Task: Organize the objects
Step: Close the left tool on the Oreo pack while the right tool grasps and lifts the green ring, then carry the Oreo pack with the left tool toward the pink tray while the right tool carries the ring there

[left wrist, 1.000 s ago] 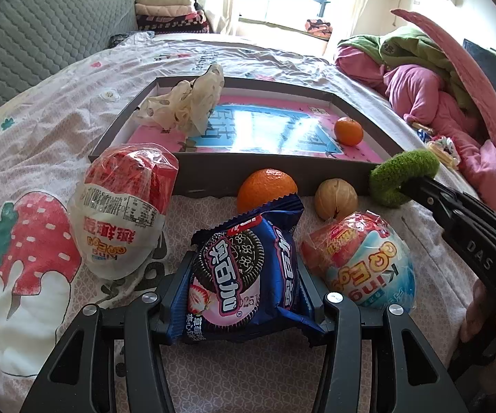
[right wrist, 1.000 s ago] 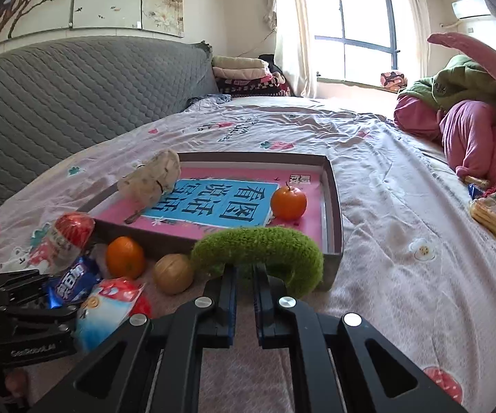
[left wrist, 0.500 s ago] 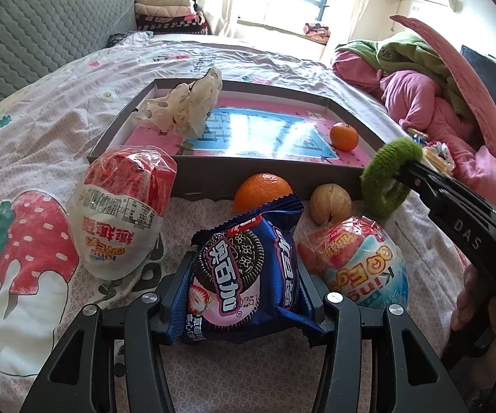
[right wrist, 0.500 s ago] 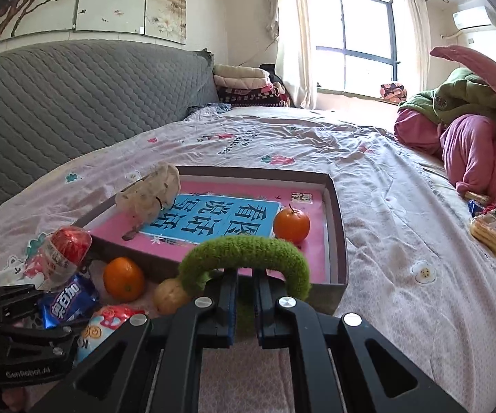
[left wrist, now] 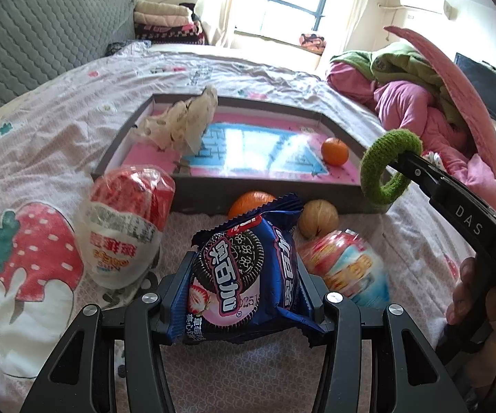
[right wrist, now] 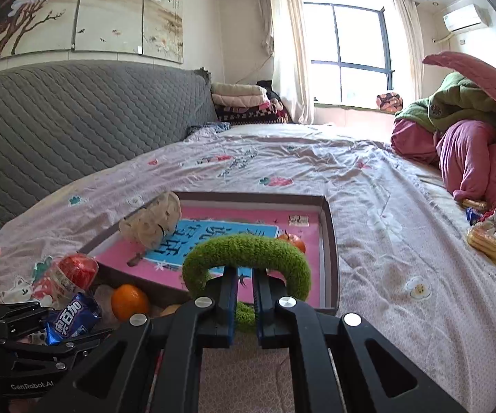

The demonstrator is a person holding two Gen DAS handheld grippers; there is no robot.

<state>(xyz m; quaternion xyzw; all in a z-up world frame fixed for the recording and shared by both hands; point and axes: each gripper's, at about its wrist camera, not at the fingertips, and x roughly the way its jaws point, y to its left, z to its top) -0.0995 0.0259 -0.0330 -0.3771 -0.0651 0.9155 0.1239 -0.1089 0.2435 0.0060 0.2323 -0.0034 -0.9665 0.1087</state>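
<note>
A shallow grey box lid [left wrist: 265, 199] with a pink and blue printed floor lies on the bed sheet [right wrist: 403, 241], a tangerine [left wrist: 334, 151] inside. The right gripper [right wrist: 244, 289], marked "DAS", is clamped on a green knitted ring [right wrist: 248, 251] raised over the lid's near corner. The left gripper [left wrist: 243, 296], marked "GenRobot.AI", grips a blue Oreo packet [left wrist: 244, 268] just before the lid.

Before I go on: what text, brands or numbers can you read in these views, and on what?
"DAS": on the right gripper arm.
"GenRobot.AI": on the left gripper body.
"奥百加": on the blue cookie packet; a printed code below it is partly readable, "251".
Large Chinese title on the box inner panel: upside down, not reliably readable.
Print on the two egg-shaped snacks: too blurred.
</note>
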